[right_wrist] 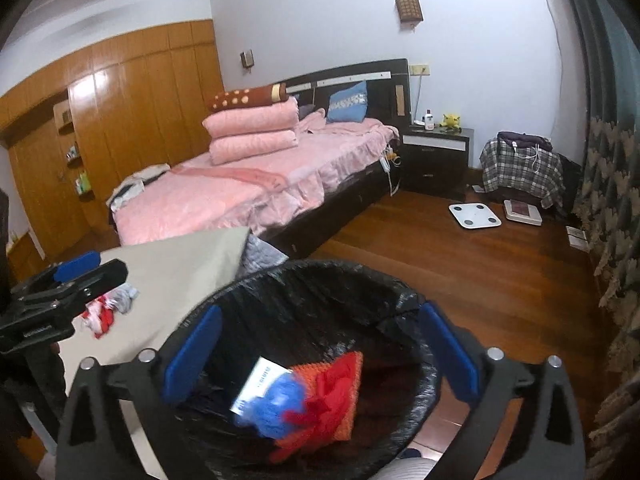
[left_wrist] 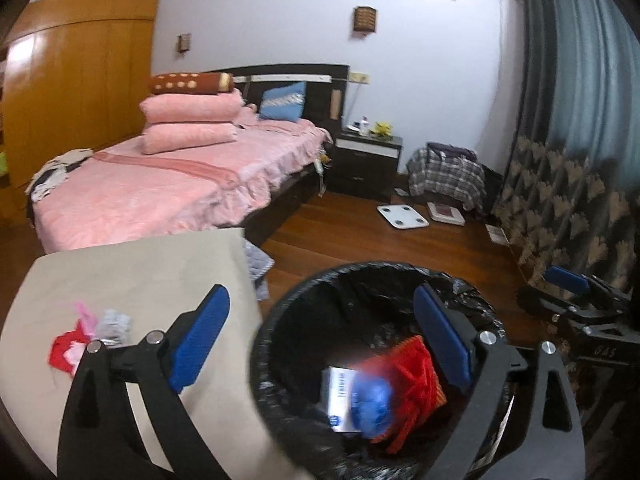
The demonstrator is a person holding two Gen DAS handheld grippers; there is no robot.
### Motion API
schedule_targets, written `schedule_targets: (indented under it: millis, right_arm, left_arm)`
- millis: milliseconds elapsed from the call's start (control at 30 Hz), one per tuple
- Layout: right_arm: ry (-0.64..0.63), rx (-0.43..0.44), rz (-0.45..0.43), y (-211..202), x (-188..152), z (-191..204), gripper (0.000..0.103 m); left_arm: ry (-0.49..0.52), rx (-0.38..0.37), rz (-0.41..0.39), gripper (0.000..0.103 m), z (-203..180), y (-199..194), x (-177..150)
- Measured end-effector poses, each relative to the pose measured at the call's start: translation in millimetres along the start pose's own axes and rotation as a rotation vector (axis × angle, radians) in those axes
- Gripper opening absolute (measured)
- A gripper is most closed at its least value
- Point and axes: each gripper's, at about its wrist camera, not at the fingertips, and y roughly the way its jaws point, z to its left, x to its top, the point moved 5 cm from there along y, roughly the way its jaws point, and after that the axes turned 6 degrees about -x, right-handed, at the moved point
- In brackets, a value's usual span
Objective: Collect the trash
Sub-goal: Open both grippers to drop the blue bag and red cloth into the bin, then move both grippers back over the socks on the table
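Observation:
A black-lined trash bin [left_wrist: 280, 320] [right_wrist: 280, 280] stands beside a beige table [left_wrist: 140, 272] [right_wrist: 180, 264]. In the bin lie a red mesh bag [left_wrist: 416, 384] [right_wrist: 340, 384], a white box [left_wrist: 338, 392] [right_wrist: 260, 380] and a blurred blue piece [left_wrist: 370, 404] [right_wrist: 276, 404]. Red, pink and grey scraps [left_wrist: 88, 340] [right_wrist: 112, 308] lie on the table. My left gripper [left_wrist: 320, 340] is open and empty, straddling the bin's near rim. My right gripper [right_wrist: 320, 352] is open and empty above the bin. Each gripper shows in the other's view: the right gripper [left_wrist: 580, 300], the left gripper [right_wrist: 68, 280].
A pink-covered bed [left_wrist: 160, 176] [right_wrist: 260, 176] stands behind the table. A dark nightstand [left_wrist: 366, 160] [right_wrist: 436, 152], a plaid-covered stool [left_wrist: 448, 176] [right_wrist: 520, 168] and two floor scales [left_wrist: 402, 216] [right_wrist: 474, 216] sit on the wood floor. Patterned curtains [left_wrist: 568, 208] [right_wrist: 616, 200] hang at right.

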Motion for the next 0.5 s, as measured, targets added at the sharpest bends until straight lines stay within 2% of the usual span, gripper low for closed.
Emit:
schedule_targets:
  millis: [200, 500]
  right_arm:
    - [-0.019, 0.041, -0.02, -5.4, 6.4, 26.3, 0.097]
    - [-0.09, 0.107, -0.022, 7.4, 8.6, 89.5, 0.097]
  left_arm:
    - [-0.069, 0.09, -0.037, 0.094, 40.0, -35.8, 2.3]
    - [-0.114, 0.223, -0.069, 0.094, 99.4, -79.5, -5.3]
